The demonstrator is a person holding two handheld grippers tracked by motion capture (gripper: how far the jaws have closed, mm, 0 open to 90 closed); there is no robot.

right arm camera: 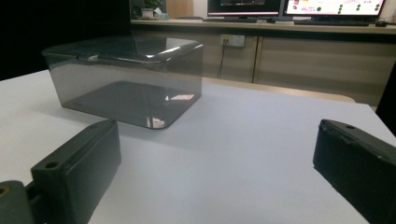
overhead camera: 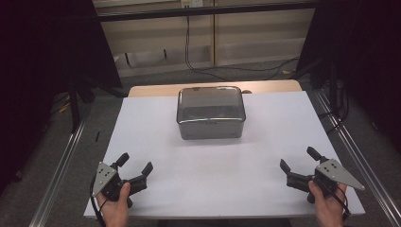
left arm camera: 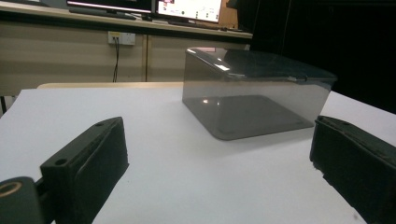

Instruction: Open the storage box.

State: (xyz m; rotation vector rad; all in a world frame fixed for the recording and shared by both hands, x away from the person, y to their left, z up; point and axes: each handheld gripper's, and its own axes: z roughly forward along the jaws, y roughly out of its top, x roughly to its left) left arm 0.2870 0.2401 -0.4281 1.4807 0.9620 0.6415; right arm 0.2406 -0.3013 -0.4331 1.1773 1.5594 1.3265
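Note:
A smoky see-through plastic box (overhead camera: 211,112) with a lid stands at the middle back of the white table (overhead camera: 265,161). My left gripper (overhead camera: 135,163) rests low at the front left corner, held in a hand, jaws wide apart and nothing between them. At the front right my right gripper (overhead camera: 299,158) is open too, also held in a hand. In the left gripper view the box (left arm camera: 254,93) lies ahead and to the right of the gripper (left arm camera: 219,158). In the right gripper view the box (right arm camera: 126,79) sits ahead to the left of the gripper (right arm camera: 215,163).
The white sheet ends at a wooden table edge (overhead camera: 156,90) behind the box. Metal rails (overhead camera: 61,161) run along both sides of the table. Dark curtains flank it, and a cabinet with cables (overhead camera: 189,52) stands behind.

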